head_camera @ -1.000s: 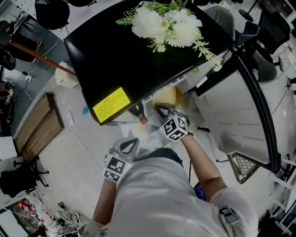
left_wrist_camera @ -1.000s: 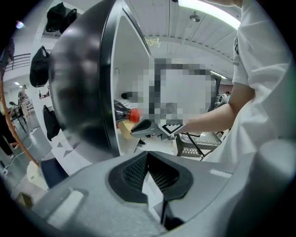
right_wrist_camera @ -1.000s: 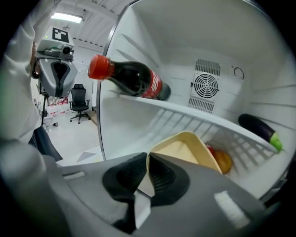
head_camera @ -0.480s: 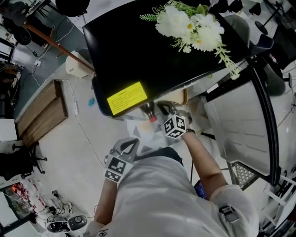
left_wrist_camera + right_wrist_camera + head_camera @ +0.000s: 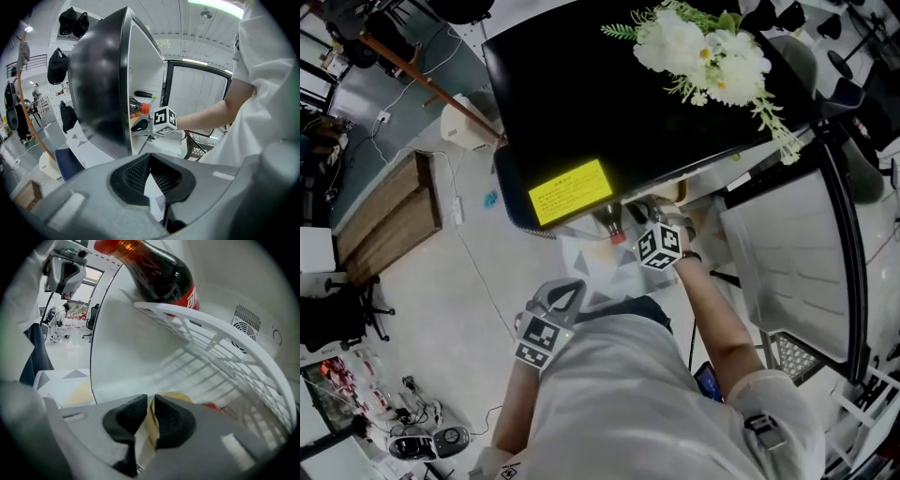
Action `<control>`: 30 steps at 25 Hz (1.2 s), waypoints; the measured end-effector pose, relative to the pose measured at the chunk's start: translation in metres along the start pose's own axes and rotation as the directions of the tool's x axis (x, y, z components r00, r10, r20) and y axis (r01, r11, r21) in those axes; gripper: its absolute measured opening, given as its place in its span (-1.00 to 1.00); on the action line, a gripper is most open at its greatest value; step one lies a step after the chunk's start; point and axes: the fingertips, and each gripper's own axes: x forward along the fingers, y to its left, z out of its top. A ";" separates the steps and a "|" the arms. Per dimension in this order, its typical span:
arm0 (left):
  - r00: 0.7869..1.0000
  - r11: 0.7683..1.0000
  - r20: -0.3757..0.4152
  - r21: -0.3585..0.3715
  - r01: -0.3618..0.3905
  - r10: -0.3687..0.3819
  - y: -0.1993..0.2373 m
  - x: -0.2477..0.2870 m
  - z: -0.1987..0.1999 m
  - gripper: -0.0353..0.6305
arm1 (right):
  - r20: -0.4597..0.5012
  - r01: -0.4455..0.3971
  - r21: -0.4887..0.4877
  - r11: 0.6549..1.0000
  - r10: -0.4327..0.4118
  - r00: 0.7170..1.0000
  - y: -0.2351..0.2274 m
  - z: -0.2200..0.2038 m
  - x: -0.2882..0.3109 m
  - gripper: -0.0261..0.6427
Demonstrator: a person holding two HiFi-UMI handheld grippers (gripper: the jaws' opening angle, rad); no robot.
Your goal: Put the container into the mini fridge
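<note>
The black mini fridge (image 5: 609,84) stands with its door (image 5: 787,253) swung open to the right. My right gripper (image 5: 647,214) reaches inside, under the white wire shelf (image 5: 211,338) that carries a cola bottle (image 5: 159,273). The tan container (image 5: 151,423) has its rim between the right gripper's (image 5: 150,401) jaws, which are opening; the rim leans on one pad and a slit shows at the other. Most of the container is hidden. My left gripper (image 5: 562,292) hangs back by my torso, and its tips (image 5: 150,159) are shut on nothing.
White flowers (image 5: 703,52) lie on the fridge top, and a yellow label (image 5: 570,190) marks its front edge. A wooden crate (image 5: 384,220) and cables are on the floor to the left. A wire basket (image 5: 792,356) sits below the door. A fan grille (image 5: 246,322) is on the fridge's back wall.
My right gripper has gone deeper into the fridge with the container, which is now almost hidden under the fridge top. The left gripper has stayed where it was.
</note>
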 end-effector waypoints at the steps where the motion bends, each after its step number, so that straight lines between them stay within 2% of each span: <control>1: 1.000 1.000 -0.002 0.000 0.000 0.000 0.000 0.000 0.000 -0.87 | -0.004 -0.002 0.004 1.000 0.002 1.000 -0.001 0.000 0.001 -0.78; 3: 1.000 1.000 -0.004 0.001 0.002 -0.002 0.000 0.000 -0.001 -0.87 | -0.010 -0.001 0.012 1.000 0.001 1.000 -0.003 -0.001 0.003 -0.67; 7: 1.000 1.000 -0.007 0.003 0.005 -0.005 0.001 0.000 -0.002 -0.87 | -0.010 0.006 0.023 1.000 -0.006 1.000 -0.006 -0.001 0.002 -0.63; 14: 0.999 0.999 -0.010 0.021 0.030 -0.030 0.002 0.002 -0.001 -0.87 | -0.017 0.044 0.042 0.998 -0.043 0.999 -0.014 0.001 -0.012 -0.63; 19: 0.998 0.997 -0.012 0.049 0.066 -0.066 0.003 0.007 0.001 -0.87 | -0.018 0.098 0.115 0.989 -0.096 0.995 -0.022 0.003 -0.032 -0.68; 25: 0.991 0.986 0.002 0.098 0.135 -0.135 0.001 0.016 0.009 -0.87 | -0.042 0.165 0.255 0.953 -0.160 0.986 -0.027 -0.003 -0.063 -0.91; 30: 0.978 0.972 0.036 0.128 0.199 -0.205 -0.005 0.023 0.020 -0.87 | -0.064 0.216 0.382 0.898 -0.207 0.976 -0.027 -0.008 -0.097 -0.91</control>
